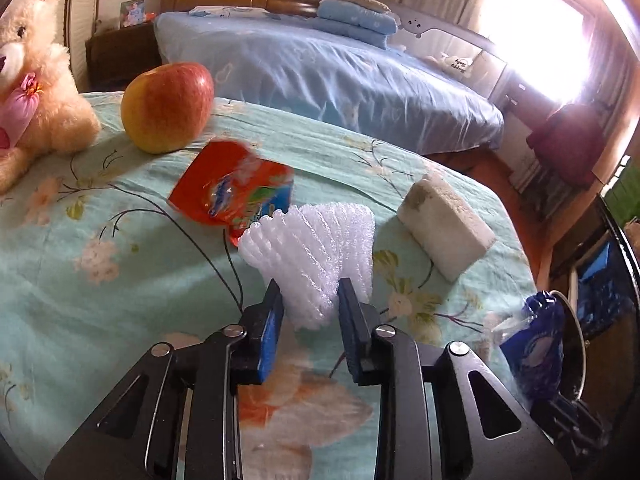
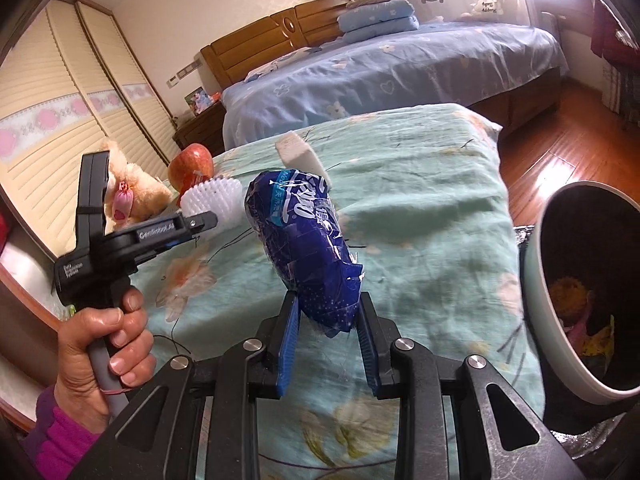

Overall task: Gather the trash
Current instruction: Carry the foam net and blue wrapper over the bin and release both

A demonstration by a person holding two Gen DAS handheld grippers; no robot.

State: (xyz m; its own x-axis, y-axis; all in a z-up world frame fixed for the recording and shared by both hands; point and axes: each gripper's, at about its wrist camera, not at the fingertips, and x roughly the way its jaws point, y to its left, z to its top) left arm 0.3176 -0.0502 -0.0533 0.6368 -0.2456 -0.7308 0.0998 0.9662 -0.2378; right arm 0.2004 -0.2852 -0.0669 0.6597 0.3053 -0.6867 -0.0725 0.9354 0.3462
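A white foam fruit net (image 1: 312, 240) sits on the floral green cloth (image 1: 100, 288), and my left gripper (image 1: 310, 292) is shut on its near end, which is pinched between the blue pads. Just behind the net lies a red snack wrapper (image 1: 232, 192). My right gripper (image 2: 328, 300) is shut on a crumpled blue plastic wrapper (image 2: 304, 248) and holds it above the cloth. A dark trash bin (image 2: 536, 280) with a pale rim stands at the right, with yellow and pink scraps inside. In the right wrist view a hand holds the left gripper (image 2: 200, 222) against the foam net (image 2: 212, 196).
An apple (image 1: 168, 106) and a plush bear (image 1: 36, 92) rest at the far left of the cloth. A white sponge block (image 1: 444, 224) lies to the right of the net. Beyond the cloth are a blue bed (image 1: 320, 72) and a wooden floor (image 2: 560, 128).
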